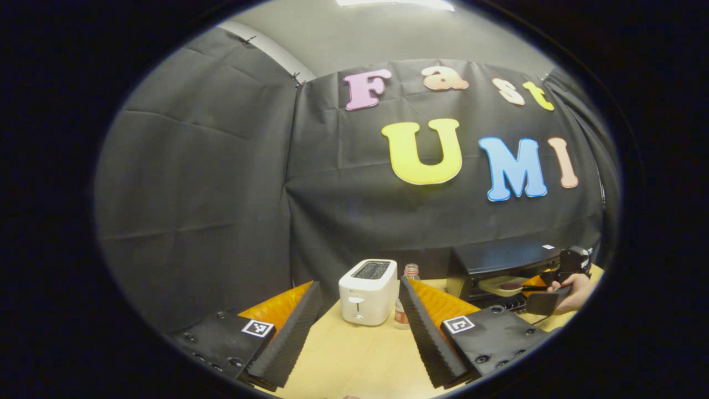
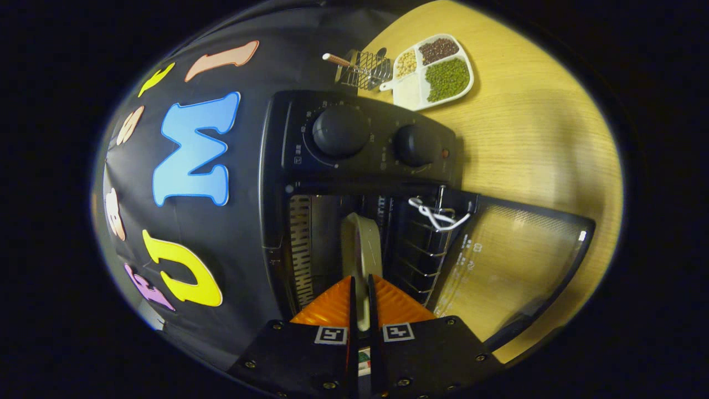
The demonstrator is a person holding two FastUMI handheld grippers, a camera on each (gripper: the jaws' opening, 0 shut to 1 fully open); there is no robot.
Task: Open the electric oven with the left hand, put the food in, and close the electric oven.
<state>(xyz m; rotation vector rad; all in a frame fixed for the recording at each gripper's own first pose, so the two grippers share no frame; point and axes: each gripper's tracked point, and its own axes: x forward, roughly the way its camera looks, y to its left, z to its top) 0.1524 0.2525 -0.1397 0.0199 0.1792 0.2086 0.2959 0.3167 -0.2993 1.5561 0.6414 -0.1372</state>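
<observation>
- The electric oven (image 2: 354,144) is a dark boxy case with two round knobs (image 2: 339,130); in the right gripper view, which is rolled sideways, its glass door (image 2: 515,260) hangs open toward 3 o'clock over the pale wood-grain desk (image 2: 532,138).
- The food sits on a thin, pale, oval plate (image 2: 363,244), seen edge-on at the oven's mouth, against the ribbed wire racks (image 2: 410,249).
- The right gripper (image 2: 360,310) points into the cavity, fingers narrow and clamped on the plate's near rim.
- The left gripper (image 1: 360,327) hovers above the desk, fingers spread wide with nothing between them.
- In the left gripper view, at 4 o'clock, a hand (image 1: 573,291) holds the other gripper at the oven.
- A smooth white toaster (image 1: 368,291) and a small bottle (image 1: 407,302) stand just beyond the left fingers.
- At 1 o'clock in the right gripper view lie a divided white dish (image 2: 435,72) of beans and a wire rack (image 2: 365,69).
</observation>
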